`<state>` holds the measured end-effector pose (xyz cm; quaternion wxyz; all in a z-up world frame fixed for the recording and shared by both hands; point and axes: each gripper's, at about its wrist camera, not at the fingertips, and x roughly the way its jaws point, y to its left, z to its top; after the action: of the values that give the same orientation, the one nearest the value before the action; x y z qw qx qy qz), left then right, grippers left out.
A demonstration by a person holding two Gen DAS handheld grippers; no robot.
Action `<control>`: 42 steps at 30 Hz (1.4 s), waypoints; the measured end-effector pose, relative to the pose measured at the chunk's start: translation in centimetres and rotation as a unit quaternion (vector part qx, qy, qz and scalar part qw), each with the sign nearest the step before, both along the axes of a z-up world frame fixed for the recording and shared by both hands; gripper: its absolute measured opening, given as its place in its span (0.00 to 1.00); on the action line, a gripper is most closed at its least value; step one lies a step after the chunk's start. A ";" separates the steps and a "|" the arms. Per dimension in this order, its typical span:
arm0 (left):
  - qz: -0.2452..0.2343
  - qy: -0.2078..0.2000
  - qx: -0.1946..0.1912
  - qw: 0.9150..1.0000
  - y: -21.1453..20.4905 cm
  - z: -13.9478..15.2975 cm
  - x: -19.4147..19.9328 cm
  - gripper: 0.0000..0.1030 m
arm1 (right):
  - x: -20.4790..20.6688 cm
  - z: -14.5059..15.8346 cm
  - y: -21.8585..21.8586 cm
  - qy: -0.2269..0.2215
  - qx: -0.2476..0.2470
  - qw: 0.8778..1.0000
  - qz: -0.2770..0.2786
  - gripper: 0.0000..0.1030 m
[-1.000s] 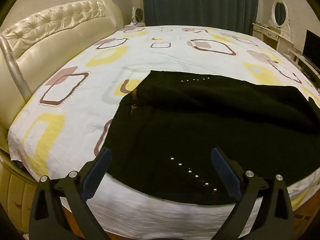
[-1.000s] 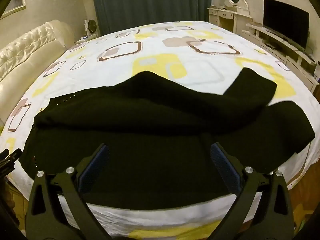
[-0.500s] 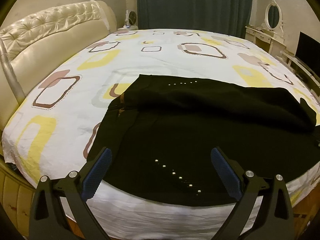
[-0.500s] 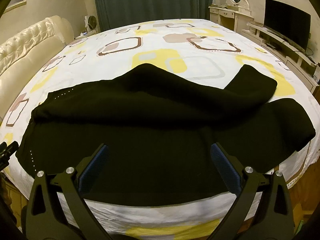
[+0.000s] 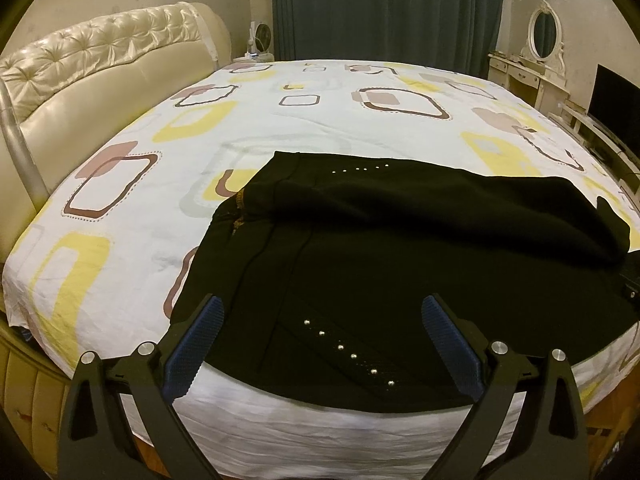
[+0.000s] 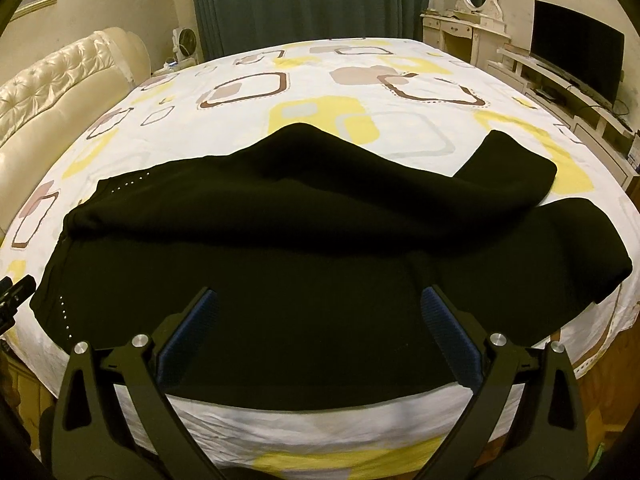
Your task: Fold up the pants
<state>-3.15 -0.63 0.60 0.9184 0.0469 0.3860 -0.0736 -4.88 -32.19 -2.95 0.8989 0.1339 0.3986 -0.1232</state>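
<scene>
Both grippers, left gripper (image 5: 320, 336) and right gripper (image 6: 319, 326), hang spread above pants (image 6: 320, 240).

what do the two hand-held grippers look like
Both match. The left hand-held gripper and right hand-held gripper have black angular frames with cut-out slots, round silver screws, and ribbed dark blue pads on the fingers. No cables or sleeves show.
</scene>
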 end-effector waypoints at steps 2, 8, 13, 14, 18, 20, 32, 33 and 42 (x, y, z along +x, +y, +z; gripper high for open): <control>0.000 -0.001 0.001 1.000 0.0 -0.1 0.0 0.96 | 0.0 0.0 0.0 0.000 -0.001 1.000 -0.001 0.98; 0.000 -0.001 0.000 1.000 0.0 -0.1 -0.1 0.96 | -0.1 0.0 0.1 0.000 -0.003 1.000 0.001 0.98; 0.000 -0.001 0.001 1.000 -0.3 0.0 -0.1 0.96 | -0.1 0.0 0.1 0.003 -0.002 1.000 0.002 0.98; 0.000 -0.002 0.001 1.000 -0.3 0.0 -0.1 0.96 | -0.1 0.0 0.1 0.003 -0.002 1.000 0.003 0.98; 0.000 -0.003 0.001 1.000 -0.4 0.1 -0.1 0.96 | -0.1 0.0 0.1 0.003 -0.002 1.000 0.003 0.98; 0.000 -0.003 0.001 1.000 -0.4 0.1 -0.1 0.96 | -0.1 0.0 0.2 0.002 -0.002 1.000 0.002 0.98; 0.000 -0.003 0.001 1.000 -0.4 0.1 -0.1 0.96 | -0.1 -0.2 0.2 0.004 -0.002 1.000 0.003 0.98; -0.001 -0.003 0.001 1.000 -0.5 0.2 -0.2 0.96 | 0.0 -0.3 0.3 0.004 -0.003 1.000 0.003 0.98; -0.001 -0.003 -0.001 1.000 -0.6 0.2 -0.1 0.96 | 0.0 -0.5 0.3 0.003 -0.003 1.000 0.003 0.98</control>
<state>-3.27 -1.26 0.84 0.9196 0.0471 0.3828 -0.0749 -4.83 -31.86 -3.45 0.8984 0.1297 0.4015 -0.1217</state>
